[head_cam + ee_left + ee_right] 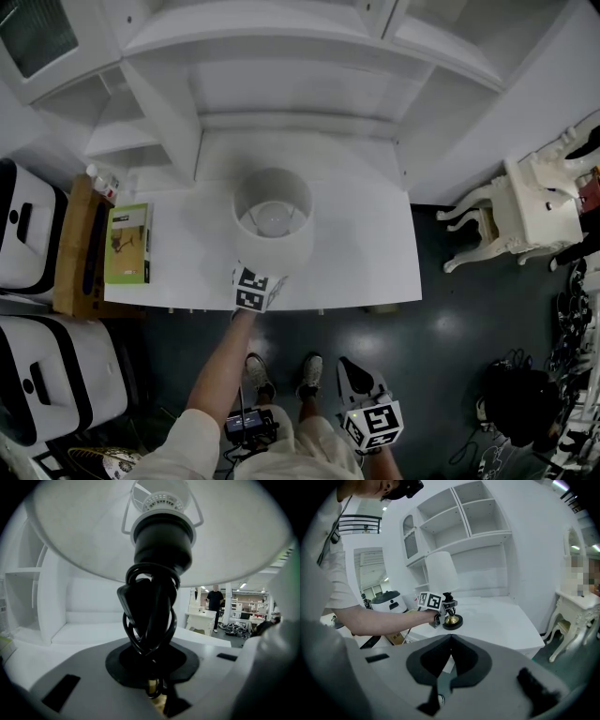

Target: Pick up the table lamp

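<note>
Table lamp point(272, 220) stands on the white desk point(375, 253) near the front edge, below the shelf unit point(309, 94). The head view looks straight down on the shade, so the stem, the base and the tip of the left gripper point(446, 607) are all hidden. Only that gripper's marker cube point(258, 289) and the forearm show there.

Left gripper view: 1 black stem point(150, 616) wound with black cord sits between the jaws, which are closed narrow on it. The black socket point(163, 531) sits above it. The shade's underside fills the top and is cut off by the frame. The base is mostly hidden behind the jaws; only a bit of brass point(154, 686) shows. A person point(215, 599) stands far back, too small to make out.

The right gripper view is the only 1 with the lamp side-on — white shade, dark stem, brass foot on a round black base point(452, 620) that rests on the desk. It shows the left gripper clamped on the stem just above that base.

Right gripper point(451, 656): jaws together, nothing between them. The head view puts it low by the person's legs, well apart from the desk.

The green book point(128, 244) on the desk's left end is seen only in the head view. The ornate white side table point(534, 202) right of the desk is cut off at the edge of the right gripper view.
</note>
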The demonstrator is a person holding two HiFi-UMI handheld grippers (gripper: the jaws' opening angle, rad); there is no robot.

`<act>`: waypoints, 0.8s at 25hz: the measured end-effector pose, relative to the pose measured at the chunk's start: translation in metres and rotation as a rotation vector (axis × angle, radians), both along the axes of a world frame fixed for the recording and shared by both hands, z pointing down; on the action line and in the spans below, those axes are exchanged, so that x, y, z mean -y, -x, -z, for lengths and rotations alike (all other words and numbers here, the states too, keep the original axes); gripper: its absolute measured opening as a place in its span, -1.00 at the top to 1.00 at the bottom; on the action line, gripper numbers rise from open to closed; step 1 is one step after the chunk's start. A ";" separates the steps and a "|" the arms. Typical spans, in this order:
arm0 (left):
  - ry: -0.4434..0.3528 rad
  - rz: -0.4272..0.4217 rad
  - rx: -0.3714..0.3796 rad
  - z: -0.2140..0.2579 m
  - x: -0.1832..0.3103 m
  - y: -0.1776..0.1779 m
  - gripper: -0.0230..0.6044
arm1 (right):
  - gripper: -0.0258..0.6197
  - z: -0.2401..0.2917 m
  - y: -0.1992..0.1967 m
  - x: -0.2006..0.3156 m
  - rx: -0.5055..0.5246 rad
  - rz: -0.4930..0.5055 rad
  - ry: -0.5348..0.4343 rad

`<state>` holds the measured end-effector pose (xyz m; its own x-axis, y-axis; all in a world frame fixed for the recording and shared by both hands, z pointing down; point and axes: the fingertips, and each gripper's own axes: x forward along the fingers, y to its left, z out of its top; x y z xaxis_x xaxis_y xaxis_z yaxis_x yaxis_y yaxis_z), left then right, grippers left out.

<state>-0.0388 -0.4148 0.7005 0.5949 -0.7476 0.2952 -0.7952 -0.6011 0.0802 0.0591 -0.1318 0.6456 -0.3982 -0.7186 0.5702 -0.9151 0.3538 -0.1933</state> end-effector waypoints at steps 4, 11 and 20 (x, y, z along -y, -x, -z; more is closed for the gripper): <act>0.006 0.003 0.003 -0.002 -0.002 0.001 0.72 | 0.88 0.001 0.001 -0.001 -0.006 0.003 -0.001; 0.024 -0.007 0.001 0.011 -0.003 0.001 0.73 | 0.89 0.006 -0.002 0.001 -0.007 0.001 -0.019; 0.061 0.004 -0.021 0.070 -0.014 0.012 0.74 | 0.89 0.037 -0.003 0.007 0.015 0.000 -0.086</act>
<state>-0.0512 -0.4013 0.6307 0.5984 -0.7310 0.3281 -0.7954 -0.5912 0.1334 0.0616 -0.1385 0.6086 -0.4063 -0.7644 0.5007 -0.9123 0.3698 -0.1759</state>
